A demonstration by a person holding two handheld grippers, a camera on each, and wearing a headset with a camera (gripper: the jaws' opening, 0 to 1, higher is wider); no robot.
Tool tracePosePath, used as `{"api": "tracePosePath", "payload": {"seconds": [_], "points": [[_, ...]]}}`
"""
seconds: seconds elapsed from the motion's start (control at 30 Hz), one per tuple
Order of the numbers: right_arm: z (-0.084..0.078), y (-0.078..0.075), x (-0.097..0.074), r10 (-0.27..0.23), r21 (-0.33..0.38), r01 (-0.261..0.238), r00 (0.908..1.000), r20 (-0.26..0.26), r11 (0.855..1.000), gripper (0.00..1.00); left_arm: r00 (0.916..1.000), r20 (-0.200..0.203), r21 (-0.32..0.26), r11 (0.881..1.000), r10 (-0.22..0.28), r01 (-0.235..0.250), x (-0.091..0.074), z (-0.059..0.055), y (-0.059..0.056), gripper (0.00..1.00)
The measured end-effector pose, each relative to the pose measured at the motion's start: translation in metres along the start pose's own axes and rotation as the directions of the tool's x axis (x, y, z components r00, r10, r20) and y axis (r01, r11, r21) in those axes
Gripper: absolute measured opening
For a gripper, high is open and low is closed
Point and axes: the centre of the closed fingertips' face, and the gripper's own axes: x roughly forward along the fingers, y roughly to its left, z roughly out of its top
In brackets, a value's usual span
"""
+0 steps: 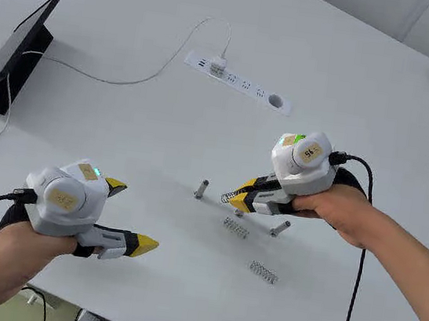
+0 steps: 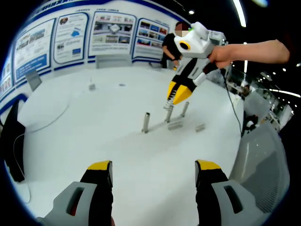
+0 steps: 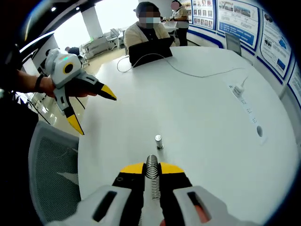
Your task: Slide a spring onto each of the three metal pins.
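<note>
The right gripper [image 1: 237, 197] is pressed together on a spring [image 1: 228, 198], which lies lengthwise between the yellow-tipped jaws with its free end sticking out past them. In the right gripper view the coil [image 3: 151, 164] runs up the gap between the jaws, and one pin [image 3: 159, 141] stands just beyond its end.

Three metal pins stand upright on the white bench [image 1: 125, 117]: a left pin [image 2: 146, 122], a middle pin [image 2: 168, 114] and a right pin [image 2: 185, 109]. In the left gripper view the held spring's end hangs right at the top of the middle pin; whether it has gone over the tip I cannot tell.

Two loose springs lie flat on the bench, one [image 1: 236, 227] near the middle pin and one [image 1: 263, 272] further toward the person.

The left gripper [image 1: 130, 214] hovers well apart from the pins with its jaws spread and nothing between them. A power strip [image 1: 237, 79] and a tablet [image 1: 15, 55] sit at the far side of the bench.
</note>
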Motion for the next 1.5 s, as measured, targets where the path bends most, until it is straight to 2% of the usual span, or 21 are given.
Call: {"api": "tracePosePath", "payload": {"seconds": [0.3,0.4,0.83,1.5], "points": [[0.014,-0.007,0.009,0.002,-0.040,-0.003,0.9998,-0.018,0.999,0.12,1.0000,0.001,0.002,1.000,-0.006,0.006,0.000,0.002,0.001,0.76],[0.018,-0.004,0.012,0.008,-0.054,-0.009,0.9997,-0.022,0.998,0.12,1.0000,0.004,-0.004,1.000,-0.004,0.004,-0.001,0.001,0.002,0.76],[0.023,-0.011,0.023,0.015,-0.089,-0.021,0.9980,-0.061,0.996,0.12,1.0000,-0.002,-0.030,1.000,-0.004,0.004,-0.005,-0.009,0.004,0.75],[0.026,-0.008,0.035,0.027,-0.119,-0.038,0.9958,-0.087,0.992,0.12,0.9999,-0.003,-0.037,0.999,-0.011,0.011,-0.008,-0.004,0.002,0.76]]}}
